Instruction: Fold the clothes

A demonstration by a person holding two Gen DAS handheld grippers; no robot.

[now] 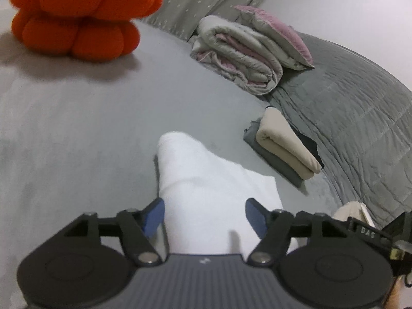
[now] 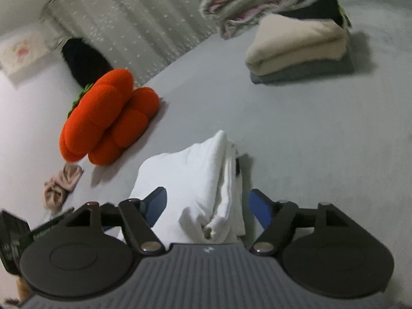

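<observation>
— Left wrist view first: what did you have there?

— My left gripper point(image 1: 203, 215) stood spread, pads clear of the white garment point(image 1: 206, 180), which lay between them on the grey bed point(image 1: 90, 128). I pinched nothing.

— And the other hand?

— My right gripper point(image 2: 208, 206) was spread too, the same white garment point(image 2: 195, 180) under it, bunched into several layers, one edge ragged near my fingers point(image 2: 157, 206).

— So how far along were you?

— I judged this piece nearly folded but not tidy — the near end needed squaring. A stack point(image 2: 298, 49) of folded clothes sat well apart, a beige piece over a grey one, so some work was done. A small pinkish item point(image 2: 61, 182) lay crumpled beside the orange cushion point(image 2: 108, 116); that looked unfolded yet.

— Next?

— Probably neaten the white one, then move it toward the stack.
</observation>
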